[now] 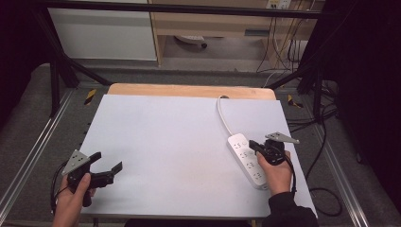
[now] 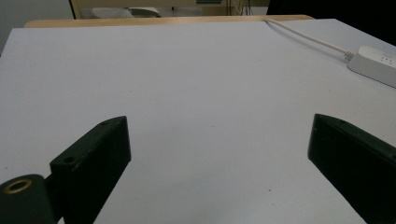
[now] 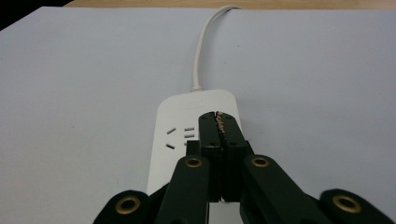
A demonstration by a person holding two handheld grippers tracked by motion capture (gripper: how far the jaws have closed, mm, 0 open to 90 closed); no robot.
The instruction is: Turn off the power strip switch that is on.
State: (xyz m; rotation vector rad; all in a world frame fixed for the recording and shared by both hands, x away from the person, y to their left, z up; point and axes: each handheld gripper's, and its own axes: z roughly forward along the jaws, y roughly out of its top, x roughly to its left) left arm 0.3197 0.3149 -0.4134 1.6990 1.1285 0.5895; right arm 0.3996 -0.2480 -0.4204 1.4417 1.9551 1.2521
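Note:
A white power strip [image 1: 245, 159] lies at the right side of the table, and its white cable [image 1: 223, 117] runs toward the far edge. My right gripper [image 1: 253, 144] is shut with its jaws pressed together and nothing between them. In the right gripper view its tips [image 3: 218, 117] sit over the far end of the power strip [image 3: 184, 109], just past a socket, with the cable [image 3: 201, 46] beyond. I cannot tell whether they touch it. My left gripper [image 1: 109, 161] is held open at the near left over the bare sheet; in its own view the jaws [image 2: 217, 128] stand wide apart.
A white sheet [image 1: 165, 132] covers the table, with a wooden edge [image 1: 189, 90] showing at the far side. The power strip [image 2: 376, 63] and its cable [image 2: 303, 35] appear at the far right of the left gripper view. Metal frame rails and black cables run beside the table.

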